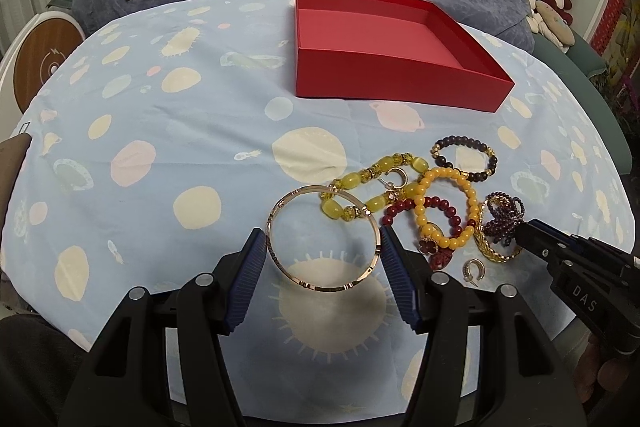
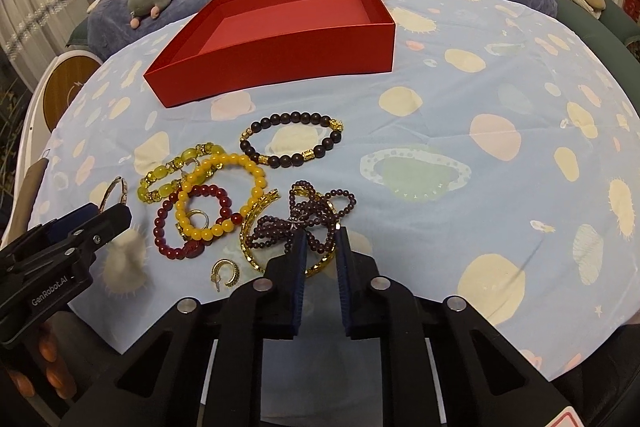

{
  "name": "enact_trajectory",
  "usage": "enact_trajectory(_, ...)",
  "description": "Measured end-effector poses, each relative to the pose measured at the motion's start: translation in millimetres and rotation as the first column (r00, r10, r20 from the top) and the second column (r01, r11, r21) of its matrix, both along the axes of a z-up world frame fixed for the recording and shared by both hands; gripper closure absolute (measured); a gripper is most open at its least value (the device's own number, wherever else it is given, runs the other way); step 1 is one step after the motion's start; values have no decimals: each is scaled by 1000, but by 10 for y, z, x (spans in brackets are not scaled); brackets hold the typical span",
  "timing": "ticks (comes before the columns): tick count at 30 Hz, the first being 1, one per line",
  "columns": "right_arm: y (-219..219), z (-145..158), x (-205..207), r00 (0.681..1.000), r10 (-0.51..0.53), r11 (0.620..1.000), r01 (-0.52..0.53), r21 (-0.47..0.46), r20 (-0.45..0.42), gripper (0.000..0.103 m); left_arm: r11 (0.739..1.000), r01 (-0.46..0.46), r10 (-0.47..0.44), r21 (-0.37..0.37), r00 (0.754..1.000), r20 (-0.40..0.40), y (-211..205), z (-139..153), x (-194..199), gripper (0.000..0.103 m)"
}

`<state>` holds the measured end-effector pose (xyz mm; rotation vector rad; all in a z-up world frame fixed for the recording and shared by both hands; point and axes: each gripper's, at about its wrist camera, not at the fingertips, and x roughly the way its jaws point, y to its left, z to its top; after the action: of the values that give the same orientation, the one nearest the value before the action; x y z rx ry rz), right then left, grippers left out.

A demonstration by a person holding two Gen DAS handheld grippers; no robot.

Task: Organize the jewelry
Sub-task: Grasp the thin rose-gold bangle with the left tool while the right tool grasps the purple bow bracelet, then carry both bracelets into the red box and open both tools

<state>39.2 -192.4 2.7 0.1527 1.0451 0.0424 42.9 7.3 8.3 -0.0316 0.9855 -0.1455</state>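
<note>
The left hand-held gripper (image 1: 323, 239) clamps the gold bangle (image 1: 323, 239); the right hand-held gripper (image 2: 321, 233) pinches the purple bead strand (image 2: 316, 217).

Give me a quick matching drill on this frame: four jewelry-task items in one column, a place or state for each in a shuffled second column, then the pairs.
Items
1. rose-gold bangle
2. purple bead strand
3. red box
4. dark bead bracelet

Places or states
A. empty, at the far side of the cloth
B. between the left tool's pads
C. lying alone, nearest the box
D. tangled over a gold chain, at the right tool's tips

Pairs: 1-B, 2-D, 3-A, 4-C
</note>
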Motion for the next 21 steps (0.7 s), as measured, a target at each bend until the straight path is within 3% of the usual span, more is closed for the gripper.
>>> enact_trajectory(8, -16, 178, -36, 999, 1, 1000, -2, 28, 37, 95, 1000, 2, -2, -1, 1000, 13, -11, 84, -24, 47)
enact_trajectory(9, -24, 208, -42, 999, 1, 999, -2, 33, 42, 99, 1000, 3, -3, -2, 1000, 16, -14, 105, -32, 47)
enact_trajectory(21, -114, 549, -94, 995, -9, 997, 1, 73, 101, 99, 1000, 23, -23, -2, 998, 51, -46, 365, -99, 47)
